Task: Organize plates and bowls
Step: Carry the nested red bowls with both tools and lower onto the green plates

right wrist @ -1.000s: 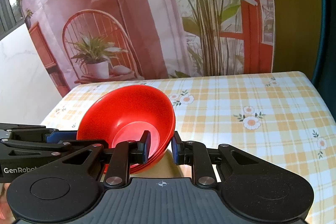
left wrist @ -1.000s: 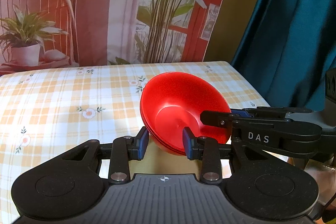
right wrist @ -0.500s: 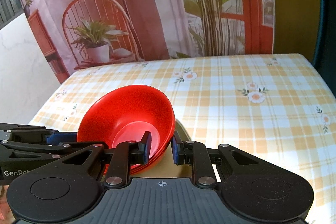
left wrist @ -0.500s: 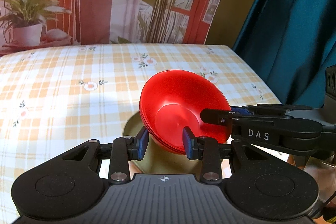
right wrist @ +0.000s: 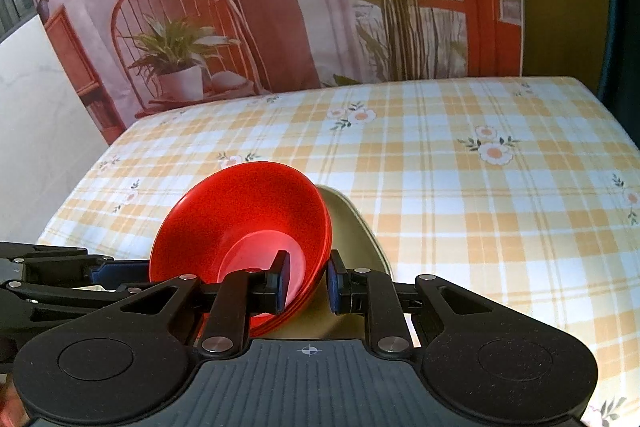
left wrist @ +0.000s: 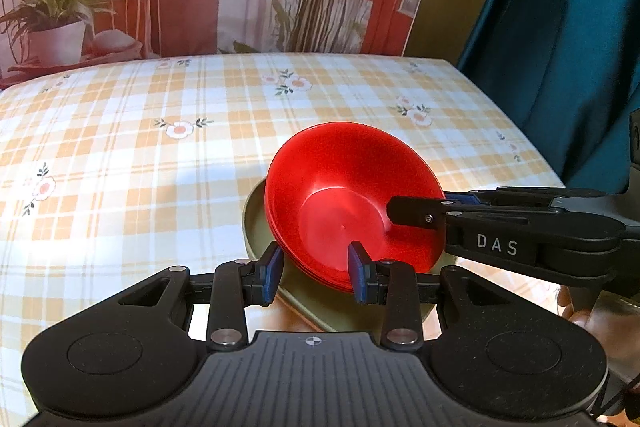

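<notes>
Behind the work surface a printed backdrop of a wicker chair and potted plants is hung, with a teal curtain (left wrist: 560, 47) at the right. A table covered with a yellow-and-white checked, flower-printed tablecloth (left wrist: 160, 155) is presented, bare over most of its area.

A nested stack of glossy red plastic bowls (left wrist: 344, 203) is held tilted, its opening turned up and toward the far side of the table, directly above an olive-green, rounded plate (left wrist: 256, 223) lying flat near the front edge. Whether the stack's underside touches the plate cannot be told.

The left gripper (left wrist: 316, 267) is seen with its blue-padded jaws set either side of the stack's near rim, one pad inside and one outside; the gap looks wider than the rim, so firm contact cannot be confirmed. The right gripper (right wrist: 306, 279) is closed across the rim on the opposite side, one pad inside the bowl and one outside, and appears to bear the load. From the left wrist view its finger is seen reaching into the bowl from the right.

The stack is judged to be in the course of being set down onto the plate. The plate lies immediately below and slightly forward of both grippers; a short descent and levelling is called for. Open cloth is available on the far, left and right sides; the front table edge is close, so outward drift toward it is to be avoided.
</notes>
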### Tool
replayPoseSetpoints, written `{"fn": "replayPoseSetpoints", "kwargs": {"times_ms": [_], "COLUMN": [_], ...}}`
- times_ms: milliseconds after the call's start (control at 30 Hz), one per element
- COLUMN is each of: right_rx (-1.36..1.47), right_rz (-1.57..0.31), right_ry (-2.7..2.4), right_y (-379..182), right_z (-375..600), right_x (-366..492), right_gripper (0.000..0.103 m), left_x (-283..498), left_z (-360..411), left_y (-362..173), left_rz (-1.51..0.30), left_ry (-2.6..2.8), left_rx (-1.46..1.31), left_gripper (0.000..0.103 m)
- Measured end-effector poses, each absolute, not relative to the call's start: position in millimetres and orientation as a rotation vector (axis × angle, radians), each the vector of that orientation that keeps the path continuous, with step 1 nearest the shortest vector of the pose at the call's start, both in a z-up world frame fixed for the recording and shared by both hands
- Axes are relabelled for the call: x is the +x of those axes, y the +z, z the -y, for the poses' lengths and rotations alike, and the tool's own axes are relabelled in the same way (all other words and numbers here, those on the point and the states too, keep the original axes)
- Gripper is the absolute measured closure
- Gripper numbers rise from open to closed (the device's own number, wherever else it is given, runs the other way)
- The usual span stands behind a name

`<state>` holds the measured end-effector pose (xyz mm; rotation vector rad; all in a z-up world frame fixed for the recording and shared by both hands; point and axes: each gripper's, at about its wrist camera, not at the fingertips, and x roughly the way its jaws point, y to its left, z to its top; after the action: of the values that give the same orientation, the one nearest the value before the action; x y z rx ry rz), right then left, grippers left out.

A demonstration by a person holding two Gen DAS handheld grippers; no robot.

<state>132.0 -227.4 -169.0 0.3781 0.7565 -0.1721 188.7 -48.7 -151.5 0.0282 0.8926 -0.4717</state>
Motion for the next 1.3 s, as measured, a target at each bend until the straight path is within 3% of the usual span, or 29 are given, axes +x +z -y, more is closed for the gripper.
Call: {"fn": "replayPoseSetpoints", "kwargs": {"times_ms": [967,1300], "right_rx": [0.378,0.351], "right_rz": [-0.764,-0.748], "right_ry": [-0.177,-0.189], "right_y": [-171,-159], "right_z": [229,228], "right_x": [130,127], "right_gripper": [0.085,0.080], "left_x": [189,186], "left_z": [50,45], "left_y": [-151,-142], "left_rz": [-0.880,-0.863], "left_ry": [-0.473,-0.458], "left_rx": [0.048,0.050], "left_gripper": [0.066,0.065]}}
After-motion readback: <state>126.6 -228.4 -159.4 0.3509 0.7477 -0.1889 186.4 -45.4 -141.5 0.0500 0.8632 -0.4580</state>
